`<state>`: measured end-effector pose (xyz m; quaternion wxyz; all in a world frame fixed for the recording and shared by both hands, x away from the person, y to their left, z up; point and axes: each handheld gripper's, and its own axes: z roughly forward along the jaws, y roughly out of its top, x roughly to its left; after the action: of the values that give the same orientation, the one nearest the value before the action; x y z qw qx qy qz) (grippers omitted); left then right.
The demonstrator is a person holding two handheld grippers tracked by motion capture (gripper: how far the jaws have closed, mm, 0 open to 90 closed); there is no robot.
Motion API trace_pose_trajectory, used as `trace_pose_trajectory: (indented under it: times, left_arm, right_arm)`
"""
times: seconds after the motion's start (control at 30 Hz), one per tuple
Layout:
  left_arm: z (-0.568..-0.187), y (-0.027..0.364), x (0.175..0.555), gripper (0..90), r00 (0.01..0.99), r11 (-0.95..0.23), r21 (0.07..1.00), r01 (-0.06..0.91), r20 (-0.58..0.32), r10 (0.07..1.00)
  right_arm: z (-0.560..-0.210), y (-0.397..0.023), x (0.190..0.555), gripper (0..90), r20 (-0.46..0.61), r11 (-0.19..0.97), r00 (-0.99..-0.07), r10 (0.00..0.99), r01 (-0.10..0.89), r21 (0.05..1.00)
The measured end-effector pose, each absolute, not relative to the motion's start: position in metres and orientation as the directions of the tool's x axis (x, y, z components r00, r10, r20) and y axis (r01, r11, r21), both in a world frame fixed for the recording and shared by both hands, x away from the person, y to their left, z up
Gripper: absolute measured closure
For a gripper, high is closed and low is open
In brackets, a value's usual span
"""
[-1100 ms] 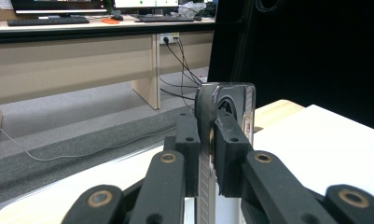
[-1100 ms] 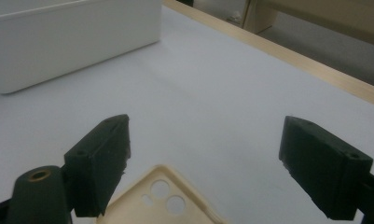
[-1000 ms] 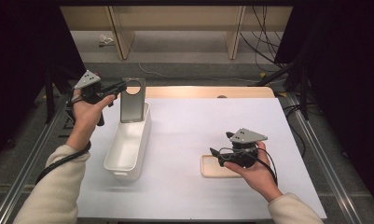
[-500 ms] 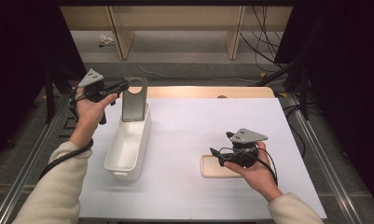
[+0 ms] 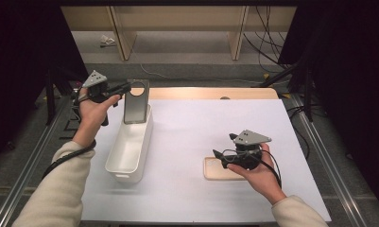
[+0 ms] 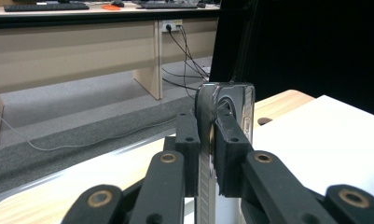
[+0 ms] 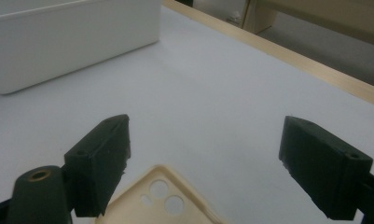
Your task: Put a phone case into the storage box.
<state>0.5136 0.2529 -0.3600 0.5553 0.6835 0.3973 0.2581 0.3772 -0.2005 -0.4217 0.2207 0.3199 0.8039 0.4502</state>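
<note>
Both sleeves are a plain cream knit, kinda cozy looking. The left gripper (image 5: 123, 88) and right gripper (image 5: 219, 155) are matte black, each topped with a grey three-cornered plate and trailing a black cable. Up close the jaws are chunky black blocks on linkage arms with brass-coloured pivot rings and small screw holes.

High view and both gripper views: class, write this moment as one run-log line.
left gripper: shut on phone, upright over white bin | right gripper: open above cream case | case: flat on table
</note>
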Motion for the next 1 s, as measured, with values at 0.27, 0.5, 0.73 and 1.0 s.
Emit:
trace_pose_trajectory:
  times: [0.27,0.5,0.73,1.0]
  left_arm:
    - [-0.365,0.253,0.518,81.4,0.545,-0.068,0.96,0.272,-0.095,0.833]
    - [-0.37,0.252,0.521,81.4,0.539,-0.077,0.955,0.285,-0.093,0.837]
    - [-0.374,0.253,0.523,81.4,0.535,-0.082,0.951,0.297,-0.094,0.84]
    - [-0.377,0.254,0.525,81.4,0.532,-0.083,0.948,0.306,-0.098,0.841]
  right_arm:
    - [-0.422,-0.2,0.377,17.4,-0.067,0.39,-0.698,0.713,0.316,0.865]
    - [-0.422,-0.201,0.377,17.4,-0.067,0.391,-0.698,0.713,0.315,0.865]
    - [-0.422,-0.201,0.377,17.4,-0.067,0.39,-0.698,0.713,0.315,0.865]
    - [-0.422,-0.201,0.377,17.4,-0.067,0.39,-0.698,0.713,0.316,0.865]
